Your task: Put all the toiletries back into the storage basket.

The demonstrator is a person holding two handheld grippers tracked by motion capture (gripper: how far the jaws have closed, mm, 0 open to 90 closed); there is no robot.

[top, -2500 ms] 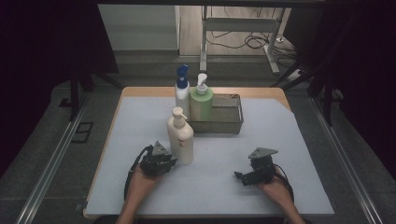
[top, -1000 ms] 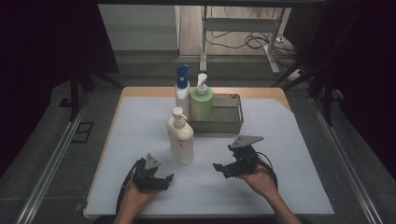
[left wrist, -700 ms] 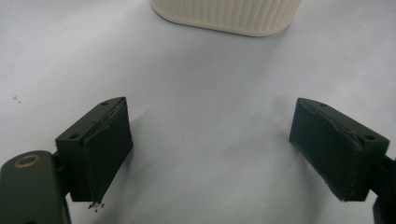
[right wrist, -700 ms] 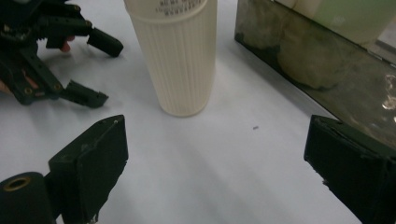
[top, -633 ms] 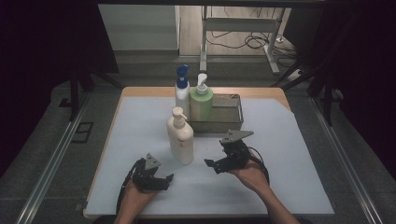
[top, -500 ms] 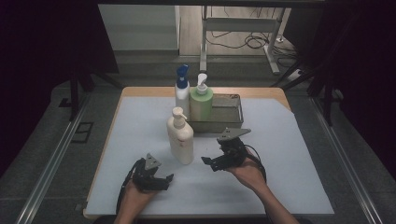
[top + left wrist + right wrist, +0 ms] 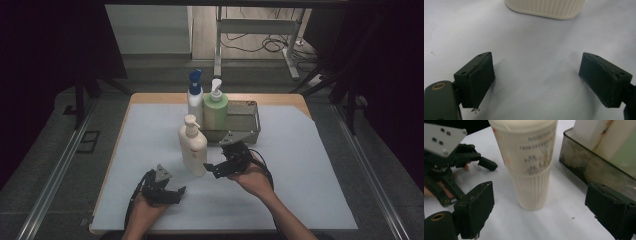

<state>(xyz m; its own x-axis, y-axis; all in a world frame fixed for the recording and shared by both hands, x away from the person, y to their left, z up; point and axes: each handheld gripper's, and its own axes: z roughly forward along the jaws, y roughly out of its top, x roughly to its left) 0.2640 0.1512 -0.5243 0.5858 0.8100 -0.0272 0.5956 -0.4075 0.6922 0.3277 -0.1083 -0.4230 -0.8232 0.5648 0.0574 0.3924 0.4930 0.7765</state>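
Hands at the near edge of the white table (image 7: 310,165) work 2 grippers. At near left, the left gripper (image 7: 176,192) rests with jaws wide apart, holding nothing. Just right of it stands the cream pump bottle (image 7: 193,146), upright. The right gripper (image 7: 212,169), jaws spread wide and empty, sits beside the bottle's base, before the metal tray (image 7: 248,131).
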